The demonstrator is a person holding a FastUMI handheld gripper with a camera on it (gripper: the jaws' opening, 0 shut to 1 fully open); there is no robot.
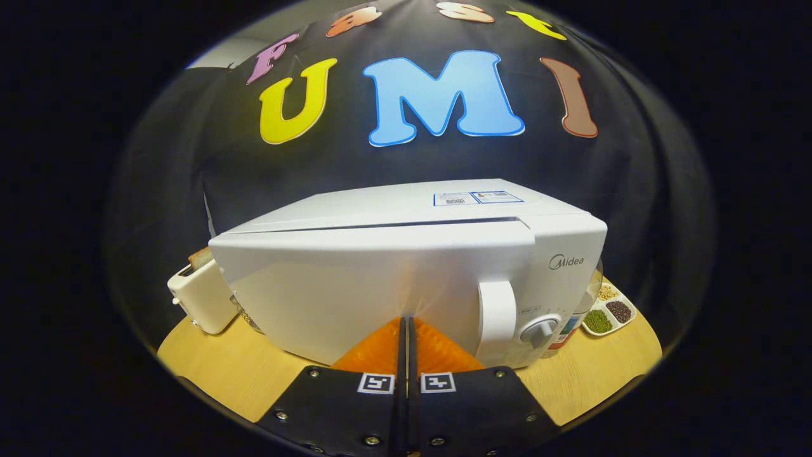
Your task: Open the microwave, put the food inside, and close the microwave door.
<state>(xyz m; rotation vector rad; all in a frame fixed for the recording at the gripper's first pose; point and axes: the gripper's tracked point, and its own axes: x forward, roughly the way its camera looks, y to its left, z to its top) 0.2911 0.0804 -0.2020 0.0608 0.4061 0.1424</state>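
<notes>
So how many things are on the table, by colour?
White: 3, the microwave, toaster and snack tray.
Clear: 1, a jar behind the microwave.
Total: 4.
The gripper is shut, tips at the microwave door.

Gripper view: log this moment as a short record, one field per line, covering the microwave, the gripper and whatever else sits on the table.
microwave: white, on the wooden table, door shut or nearly shut
door handle: white, vertical, just beside the dial
gripper: fingers closed together, nothing between them, tips at or touching the door front
toaster: cream, beside the microwave on the side away from the handle, bread in its slot
divided dish: grains or beans in compartments, on the dial side
food for the microwave: cannot tell
</notes>
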